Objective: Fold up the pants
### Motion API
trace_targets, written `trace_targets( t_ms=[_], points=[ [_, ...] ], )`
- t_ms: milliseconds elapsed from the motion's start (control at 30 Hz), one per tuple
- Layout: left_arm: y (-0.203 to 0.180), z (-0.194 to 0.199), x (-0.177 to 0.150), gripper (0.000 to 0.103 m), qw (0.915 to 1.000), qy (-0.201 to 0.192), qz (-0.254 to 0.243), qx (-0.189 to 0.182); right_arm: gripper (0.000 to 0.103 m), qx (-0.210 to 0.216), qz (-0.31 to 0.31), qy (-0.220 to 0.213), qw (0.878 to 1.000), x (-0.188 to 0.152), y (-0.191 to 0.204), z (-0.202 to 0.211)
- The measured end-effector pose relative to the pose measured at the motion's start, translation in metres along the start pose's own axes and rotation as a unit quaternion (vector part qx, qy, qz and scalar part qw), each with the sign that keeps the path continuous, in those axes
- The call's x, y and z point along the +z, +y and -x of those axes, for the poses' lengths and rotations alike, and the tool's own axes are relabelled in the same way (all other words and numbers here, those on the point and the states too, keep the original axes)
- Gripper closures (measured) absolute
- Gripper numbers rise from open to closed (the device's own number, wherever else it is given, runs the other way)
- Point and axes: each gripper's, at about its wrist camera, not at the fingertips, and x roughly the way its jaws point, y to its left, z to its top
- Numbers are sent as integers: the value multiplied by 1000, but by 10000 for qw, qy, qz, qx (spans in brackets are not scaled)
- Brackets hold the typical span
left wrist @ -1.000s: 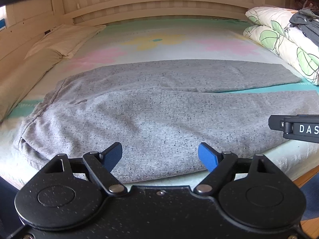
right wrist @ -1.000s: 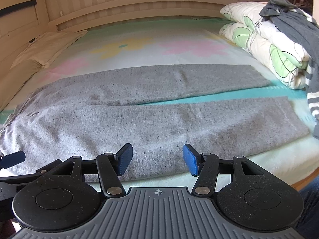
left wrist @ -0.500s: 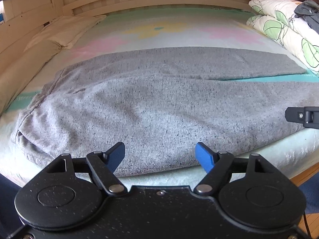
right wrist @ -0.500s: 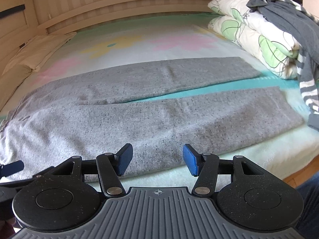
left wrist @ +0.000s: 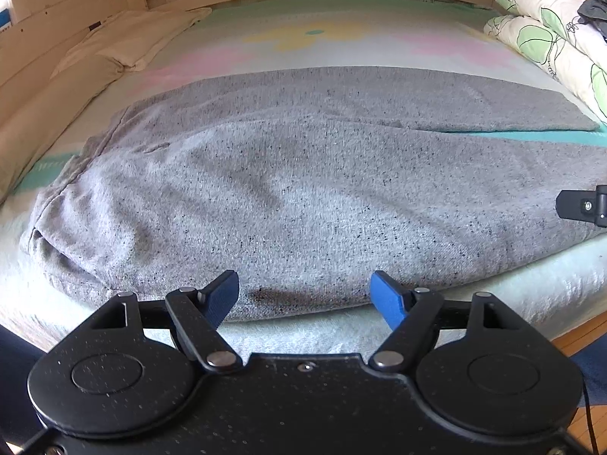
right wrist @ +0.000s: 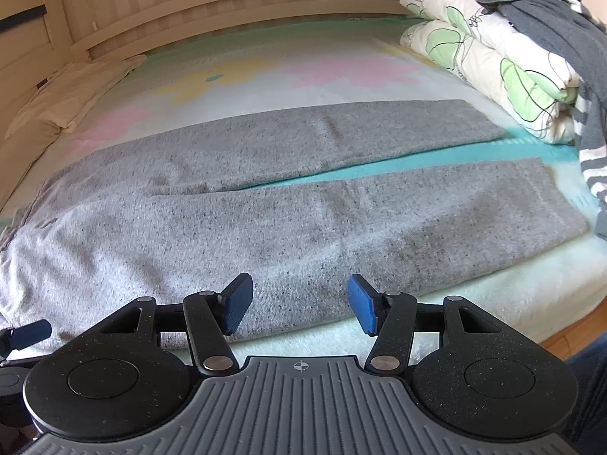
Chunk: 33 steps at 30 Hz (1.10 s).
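Grey pants (left wrist: 303, 197) lie flat along the bed's (right wrist: 493, 303) near edge; left gripper (left wrist: 304, 295) and right gripper (right wrist: 300, 303) both spread, holding nothing.

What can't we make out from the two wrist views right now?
- Underside of the pants: hidden in both views, flat on the bed.
- Near leg's cuff: cut off by the right edge of the left wrist view.
- Right gripper from the left wrist view: only a black tip shows.
- Left gripper from the right wrist view: only a sliver at the left edge.
- Dark clothes on the quilt: run off the right edge.
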Motion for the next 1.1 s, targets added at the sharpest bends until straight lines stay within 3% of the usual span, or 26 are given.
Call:
trace_targets(
  t_ms=[200, 367, 533, 700, 900, 1033, 1100],
  points=[
    [1, 0, 13, 26, 9999, 94, -67, 17, 50, -96, -237, 97, 9996, 3, -8, -5],
    [0, 11, 39, 26, 9994, -124, -304, 61, 50, -462, -578, 101, 9972, 20, -26, 0],
    [0, 24, 77, 26, 9966, -546, -607, 81, 50, -392, -1026, -144, 9938, 48, -55, 13],
    [5, 22, 115, 25, 9939, -775, -789, 27, 50, -819, -1201, -304, 9889, 77, -93, 16],
    [3, -7, 135, 24, 9916, -905, -907, 205, 50, -1361, -2055, -59, 9691, 87, -161, 2],
    [5, -37, 124, 25, 9949, -543, -848, 93, 49, -1733, -2684, 215, 9473, 77, -198, -8],
    [2, -51, 117, 25, 9963, -192, -839, 25, 49, -1632, -3207, 419, 9321, 68, -215, -13]
  ],
)
